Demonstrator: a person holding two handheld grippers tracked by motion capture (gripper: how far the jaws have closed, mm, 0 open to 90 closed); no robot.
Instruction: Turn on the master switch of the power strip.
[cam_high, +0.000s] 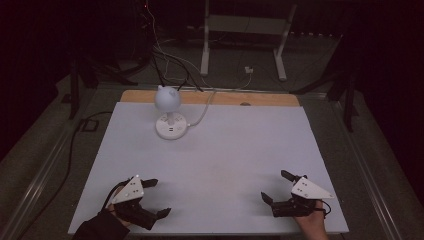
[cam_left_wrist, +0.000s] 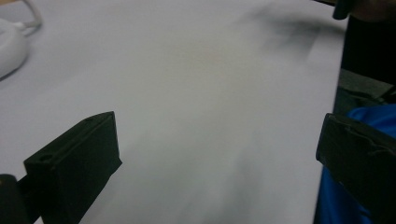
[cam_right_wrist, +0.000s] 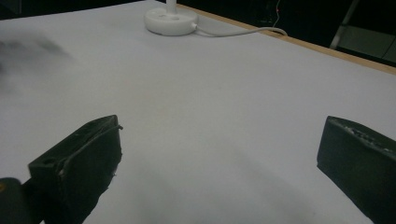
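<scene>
Dark room all round, and a pale grey sheet (cam_high: 225, 165) covers the table, with a strip of bare wood (cam_high: 260, 98) showing along its far edge. Take the lamp (cam_high: 168, 112) as your landmark: a small white desk lamp with a round base (cam_right_wrist: 171, 21) and a globe-like head, standing upright near the far edge, left of centre. Its long axis is the short stem, straight up; which way the head faces you cannot quite tell from the high view. A white cord (cam_right_wrist: 240, 32) runs off the base toward the wooden strip.

Both your tools sit well on the near side of the lamp. Your left gripper (cam_high: 150, 197) is near and only slightly left of it, jaws wide apart, nothing between them. Your right gripper (cam_high: 280, 187) is near and well to the right, jaws likewise spread and holding nothing.

By my read, the left one has the shorter, straighter run: forward and a touch right. From the right gripper view the base lies ahead and to the left.
</scene>
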